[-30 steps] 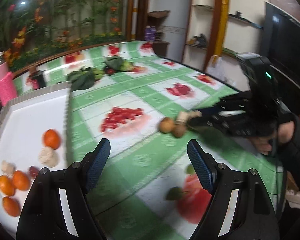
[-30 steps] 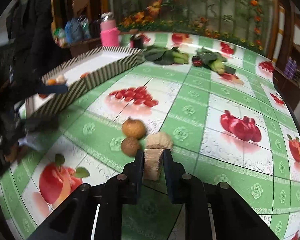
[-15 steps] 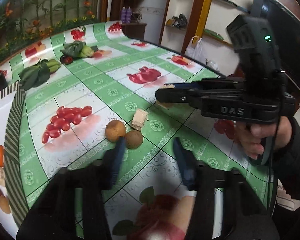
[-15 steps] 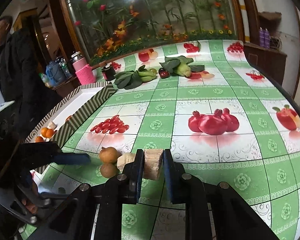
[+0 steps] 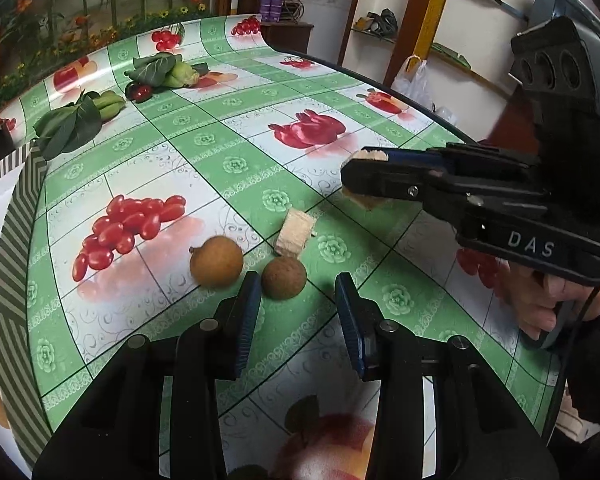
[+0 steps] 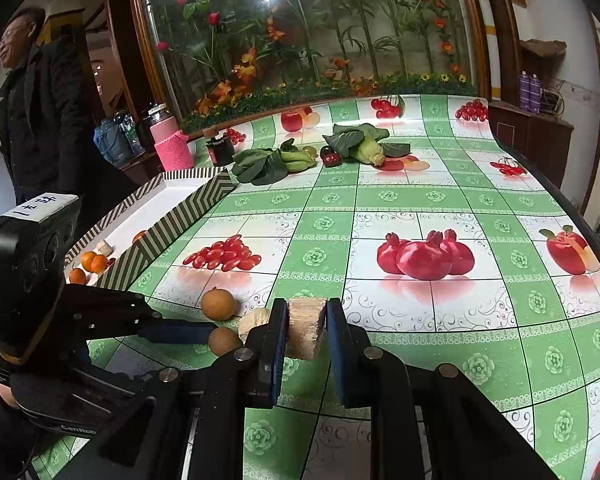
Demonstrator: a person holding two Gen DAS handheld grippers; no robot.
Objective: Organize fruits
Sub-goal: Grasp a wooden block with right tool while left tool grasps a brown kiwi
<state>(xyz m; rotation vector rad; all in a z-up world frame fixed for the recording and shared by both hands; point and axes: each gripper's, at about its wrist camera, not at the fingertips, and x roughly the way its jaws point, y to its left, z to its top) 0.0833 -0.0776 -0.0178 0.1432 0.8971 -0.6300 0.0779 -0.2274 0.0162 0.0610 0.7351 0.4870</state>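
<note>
Two round brown fruits lie on the green fruit-print tablecloth: a lighter one (image 5: 216,256) (image 6: 218,303) and a darker one (image 5: 283,278) (image 6: 224,340). My left gripper (image 5: 298,312) (image 6: 204,332) has its jaws narrowed around the darker fruit, which sits against the left finger with a gap to the right finger. A pale beige chunk (image 5: 296,232) (image 6: 254,318) rests just behind the fruits. My right gripper (image 6: 308,336) (image 5: 354,178) is shut on a second beige chunk (image 6: 306,332) (image 5: 366,200), held above the cloth.
A white tray with a striped wall (image 6: 172,220) (image 5: 16,220) at the left holds several oranges (image 6: 94,262). Leafy greens (image 6: 260,164) and corn (image 6: 366,150) lie at the back. A pink-sleeved bottle (image 6: 172,146) and a person in a dark coat (image 6: 40,120) are far left.
My left gripper swung from the tray toward the two brown fruits and its jaws narrowed around the darker one. The right gripper lifted its beige chunk off the cloth.
</note>
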